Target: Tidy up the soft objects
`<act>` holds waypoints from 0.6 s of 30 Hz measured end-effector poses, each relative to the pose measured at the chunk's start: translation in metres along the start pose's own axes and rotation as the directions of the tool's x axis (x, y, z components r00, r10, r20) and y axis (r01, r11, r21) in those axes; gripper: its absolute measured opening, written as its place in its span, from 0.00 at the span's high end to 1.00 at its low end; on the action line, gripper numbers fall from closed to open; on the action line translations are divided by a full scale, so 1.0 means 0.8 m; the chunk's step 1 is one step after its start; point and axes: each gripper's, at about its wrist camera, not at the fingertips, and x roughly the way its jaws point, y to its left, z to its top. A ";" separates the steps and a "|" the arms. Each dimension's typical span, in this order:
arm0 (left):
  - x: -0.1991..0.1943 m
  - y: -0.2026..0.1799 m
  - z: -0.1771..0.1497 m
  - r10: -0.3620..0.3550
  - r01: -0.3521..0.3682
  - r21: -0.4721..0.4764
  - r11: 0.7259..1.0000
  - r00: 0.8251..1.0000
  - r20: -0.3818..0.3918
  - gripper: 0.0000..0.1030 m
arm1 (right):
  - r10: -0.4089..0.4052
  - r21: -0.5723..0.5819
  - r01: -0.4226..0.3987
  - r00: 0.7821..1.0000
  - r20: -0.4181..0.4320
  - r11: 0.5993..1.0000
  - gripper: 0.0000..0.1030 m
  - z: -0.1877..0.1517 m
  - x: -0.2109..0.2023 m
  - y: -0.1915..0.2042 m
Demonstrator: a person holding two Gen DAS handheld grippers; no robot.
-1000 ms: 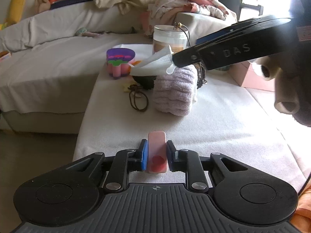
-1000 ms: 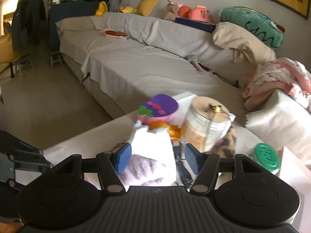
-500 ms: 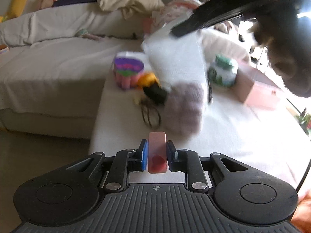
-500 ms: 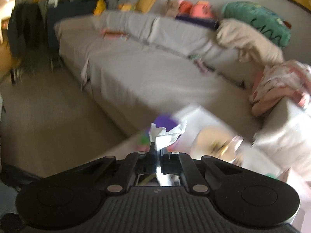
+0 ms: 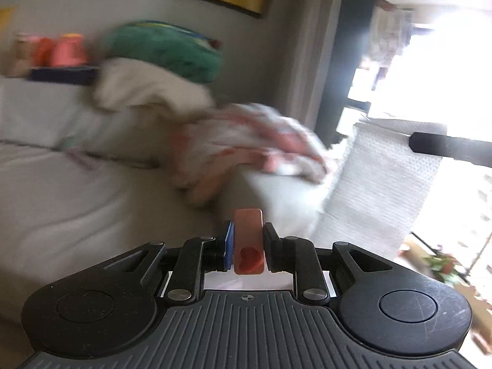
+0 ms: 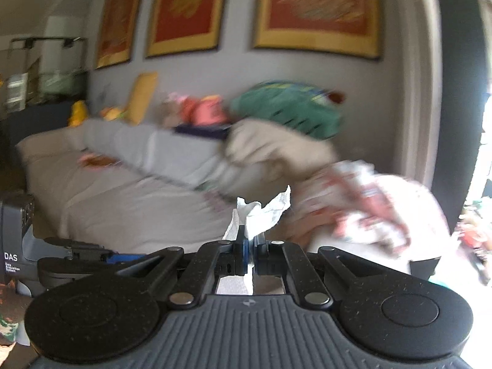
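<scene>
My left gripper (image 5: 248,246) is shut on a small pink block with a red heart (image 5: 248,243) and is raised toward the sofa. My right gripper (image 6: 250,252) is shut on a white paper towel (image 6: 261,212), whose crumpled edge sticks up between the jaws. In the left wrist view the same towel (image 5: 381,184) hangs as a long white sheet from the right gripper's dark fingers (image 5: 449,149) at the right. The left gripper body shows at the left edge of the right wrist view (image 6: 77,261).
A grey sofa (image 6: 123,203) spans the view, with a beige blanket (image 5: 144,89), a green plush cushion (image 5: 166,49) and a pink patterned bundle (image 5: 246,144) piled at its corner. Framed pictures (image 6: 316,9) hang above. A bright window (image 5: 446,67) is at the right.
Both grippers have lifted and tilted up, away from the ottoman; its jar, purple towel and toys have left view. The right gripper closed on the paper towel and carried it up and right.
</scene>
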 end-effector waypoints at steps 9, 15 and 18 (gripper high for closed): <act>0.180 -0.146 -0.044 -0.280 0.260 -0.110 0.959 0.925 -0.255 0.77 | -0.177 0.148 0.193 0.978 -0.112 0.970 0.97 -0.074 -0.012 -0.165; 0.205 -0.148 -0.079 -0.260 0.244 -0.088 0.966 0.911 -0.322 0.77 | -0.074 0.252 0.163 0.942 -0.327 0.954 0.95 -0.177 0.050 -0.201; 0.170 -0.129 -0.080 -0.234 0.228 -0.057 0.972 0.924 -0.303 0.77 | 0.053 0.314 0.098 0.897 -0.439 0.944 0.83 -0.216 0.081 -0.201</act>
